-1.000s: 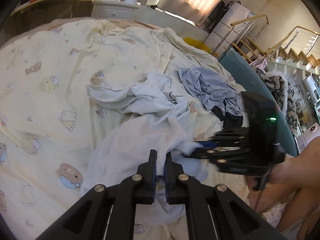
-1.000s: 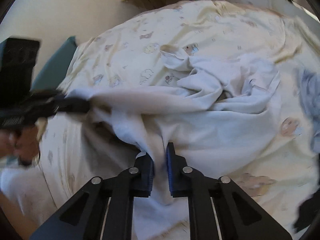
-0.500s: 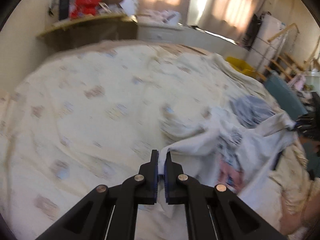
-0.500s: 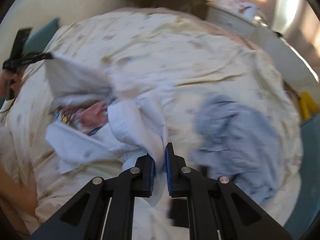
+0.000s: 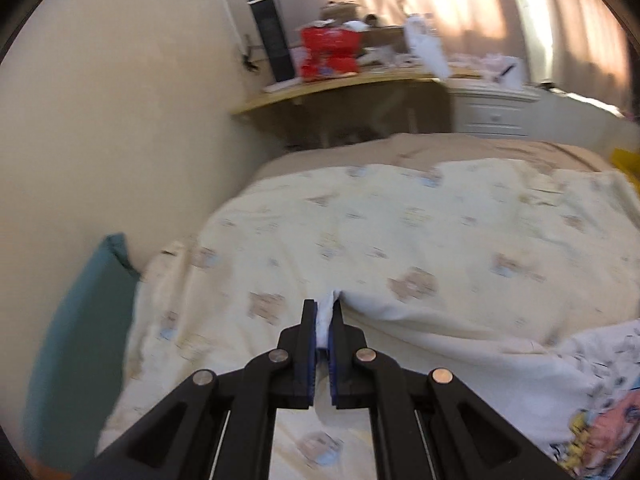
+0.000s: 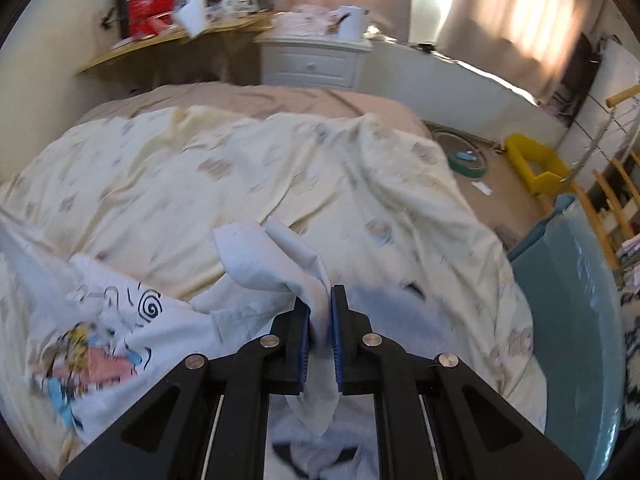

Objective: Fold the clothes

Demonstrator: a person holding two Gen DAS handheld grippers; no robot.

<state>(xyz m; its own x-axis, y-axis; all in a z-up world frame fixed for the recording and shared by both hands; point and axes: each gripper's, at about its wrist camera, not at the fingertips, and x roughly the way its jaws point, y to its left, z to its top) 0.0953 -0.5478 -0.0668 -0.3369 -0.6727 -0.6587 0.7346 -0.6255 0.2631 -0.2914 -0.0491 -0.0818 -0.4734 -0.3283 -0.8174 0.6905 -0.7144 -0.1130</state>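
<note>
- White T-shirt (image 6: 120, 320) with a cartoon print hangs stretched between both grippers over the near part of the bed (image 6: 240, 168).
- Left gripper (image 5: 323, 312): fingers clenched on a white corner of it.
- Right gripper (image 6: 320, 300): fingers clamped on another fold.
- Yellow bear-print quilt (image 5: 400, 240) lies beneath.

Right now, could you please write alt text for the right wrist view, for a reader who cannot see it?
The right gripper is shut on a fold of a white printed T-shirt, lifted over a bed with a pale yellow bear-print cover. Behind stand a white nightstand and a cluttered wooden desk.
</note>
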